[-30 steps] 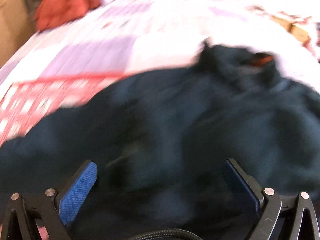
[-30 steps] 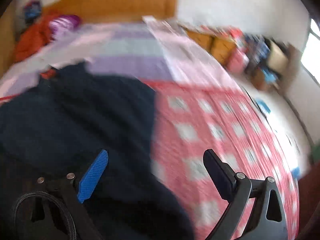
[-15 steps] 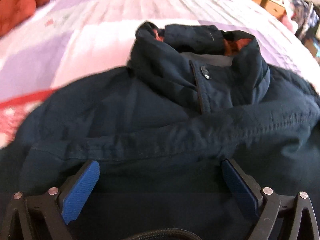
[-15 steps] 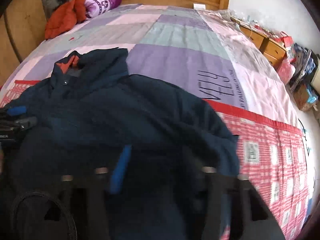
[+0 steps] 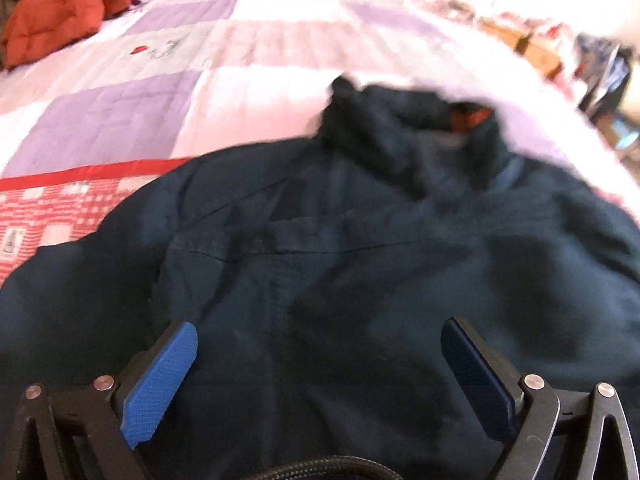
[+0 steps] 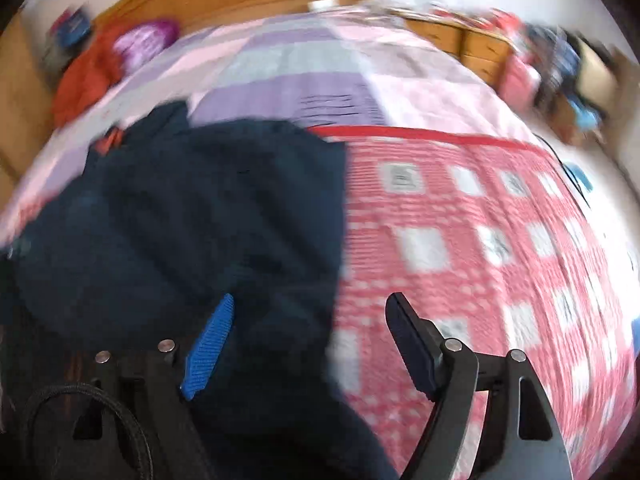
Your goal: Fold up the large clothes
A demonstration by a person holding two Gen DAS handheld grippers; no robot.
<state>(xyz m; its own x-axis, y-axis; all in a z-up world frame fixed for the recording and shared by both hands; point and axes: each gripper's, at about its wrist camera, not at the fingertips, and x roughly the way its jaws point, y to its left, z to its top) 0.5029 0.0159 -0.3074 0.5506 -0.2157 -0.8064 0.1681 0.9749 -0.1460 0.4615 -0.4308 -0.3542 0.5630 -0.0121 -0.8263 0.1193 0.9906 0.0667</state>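
The dark navy jacket lies rumpled on the near bedspread, collar far. Thick, soft and floppy, it probably wants hem-edge grips. The left gripper stands spread, empty; the right gripper has just been opening, pinching nothing.

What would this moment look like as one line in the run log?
jacket: dark, spread on quilt | left gripper: open above jacket | right gripper: jaws just opening, empty, over jacket edge

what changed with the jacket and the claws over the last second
The right claw closed over the dark jacket half a second ago and has just been opening again; its pads press nothing now, the jacket's edge lying between them. The left claw stayed open above the jacket, which remains on the bed quilt.
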